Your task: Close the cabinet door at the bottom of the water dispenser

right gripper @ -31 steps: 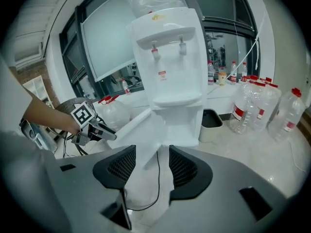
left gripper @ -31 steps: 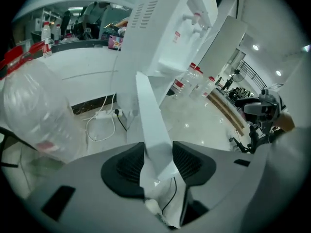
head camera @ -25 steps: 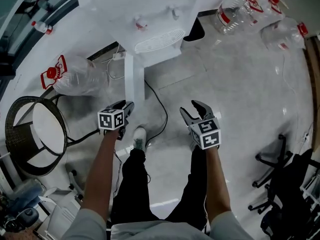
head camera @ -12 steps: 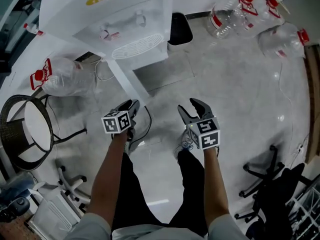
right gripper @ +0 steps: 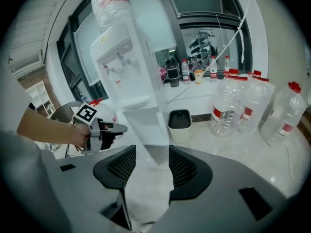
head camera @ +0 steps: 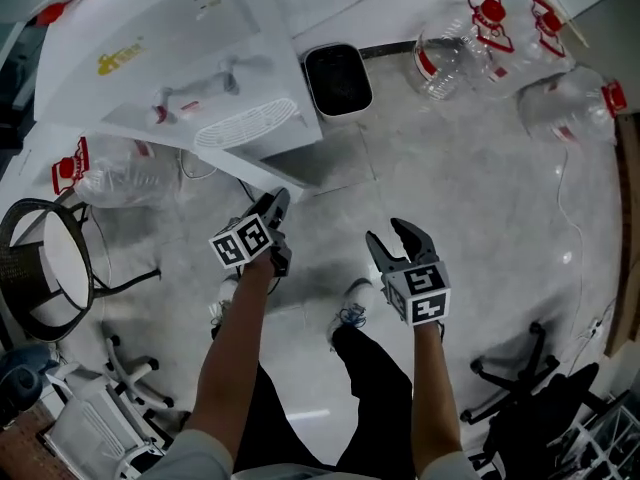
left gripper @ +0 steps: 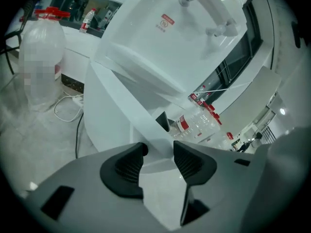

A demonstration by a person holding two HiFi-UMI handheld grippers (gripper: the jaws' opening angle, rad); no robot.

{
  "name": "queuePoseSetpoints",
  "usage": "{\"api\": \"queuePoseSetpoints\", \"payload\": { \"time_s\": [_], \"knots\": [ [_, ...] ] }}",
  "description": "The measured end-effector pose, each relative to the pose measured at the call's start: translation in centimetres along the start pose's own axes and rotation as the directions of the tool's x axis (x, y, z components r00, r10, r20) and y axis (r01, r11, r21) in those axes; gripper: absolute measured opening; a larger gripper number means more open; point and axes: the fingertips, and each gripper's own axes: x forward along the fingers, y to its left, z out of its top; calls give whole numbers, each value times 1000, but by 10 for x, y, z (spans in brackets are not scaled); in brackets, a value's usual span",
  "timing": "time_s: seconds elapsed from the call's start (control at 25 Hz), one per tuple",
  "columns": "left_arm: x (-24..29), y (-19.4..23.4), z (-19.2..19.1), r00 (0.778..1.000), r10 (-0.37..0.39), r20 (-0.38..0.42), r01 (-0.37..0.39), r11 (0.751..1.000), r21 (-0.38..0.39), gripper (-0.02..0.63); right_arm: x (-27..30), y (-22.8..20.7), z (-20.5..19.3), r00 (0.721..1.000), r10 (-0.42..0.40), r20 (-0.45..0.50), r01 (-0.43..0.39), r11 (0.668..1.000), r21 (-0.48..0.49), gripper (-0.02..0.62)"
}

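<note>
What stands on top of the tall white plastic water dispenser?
A large clear plastic water bottle sits on the white water dispenser. The bottle's mouth is hidden in the dispenser's top.

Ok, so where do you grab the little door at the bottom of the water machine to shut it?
Take the cabinet door by its free outer edge, the one swung out from the water dispenser toward the person. The door is a thin, flat panel standing upright, so come at that edge from the front and pinch across it, touching both faces. I see no handle to use instead.
</note>
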Motion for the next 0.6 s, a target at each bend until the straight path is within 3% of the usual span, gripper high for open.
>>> {"api": "queuePoseSetpoints", "payload": {
  "time_s": [0.24, 0.4, 0.6],
  "knots": [
    [56, -24, 36, 992, -7, 129, 19, 996, -91, 216, 8, -38, 19, 999, 14, 37, -15, 1000, 27, 238],
    [83, -37, 59, 984, 4, 175, 9, 997, -71, 164, 10, -55, 25, 999, 9, 41, -9, 1000, 19, 238],
    [106, -51, 82, 979, 4, 205, 5, 999, -42, 163, 4, -76, 11, 1000, -1, 9, 1, 1000, 6, 238]
  ]
}}
